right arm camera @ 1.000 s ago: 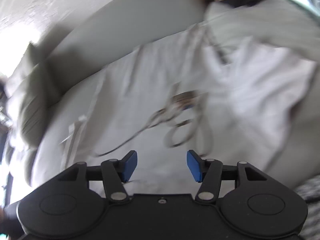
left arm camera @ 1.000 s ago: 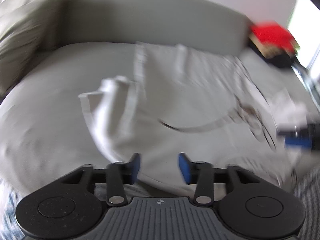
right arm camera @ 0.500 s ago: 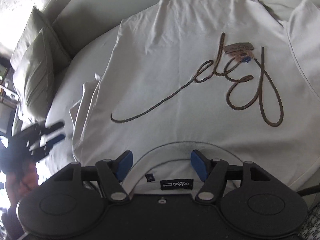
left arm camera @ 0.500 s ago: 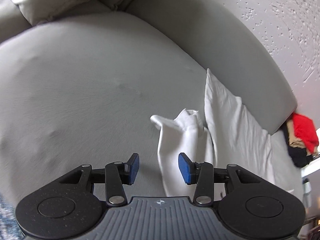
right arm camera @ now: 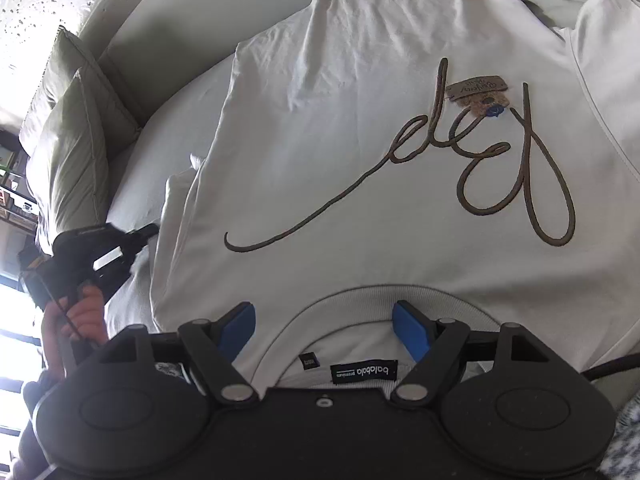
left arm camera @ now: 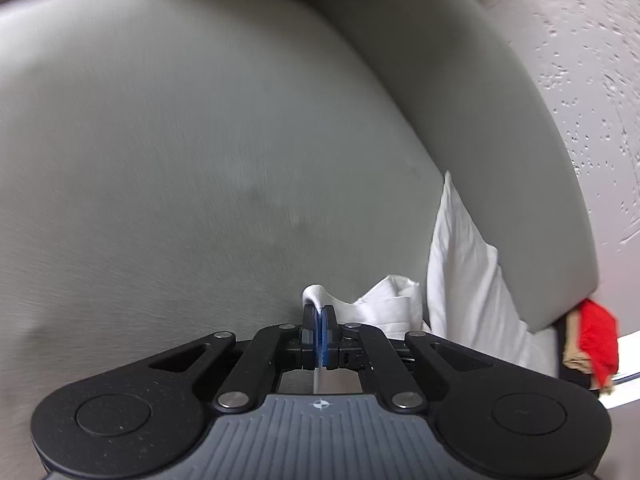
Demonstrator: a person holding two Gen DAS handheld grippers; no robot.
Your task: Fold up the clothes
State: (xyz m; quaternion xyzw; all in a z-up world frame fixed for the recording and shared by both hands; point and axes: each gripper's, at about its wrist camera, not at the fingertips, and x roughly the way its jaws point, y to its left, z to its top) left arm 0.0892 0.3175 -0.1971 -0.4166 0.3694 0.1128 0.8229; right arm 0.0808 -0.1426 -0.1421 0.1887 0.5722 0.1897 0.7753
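Observation:
A white T-shirt with brown script lettering lies spread face up on a grey sofa seat, collar toward me. My right gripper is open and hovers over the collar, one finger on each side. My left gripper is shut on the edge of the shirt's sleeve, which bunches up beside it. The left gripper also shows in the right wrist view, held in a hand at the shirt's left side.
The grey sofa seat stretches ahead of the left gripper, with its backrest behind. Cushions lie at the sofa's left end. A pile of red and dark clothes sits at the far right.
My left gripper moved down to the sleeve and closed on its edge. My right gripper stayed open and settled over the collar.

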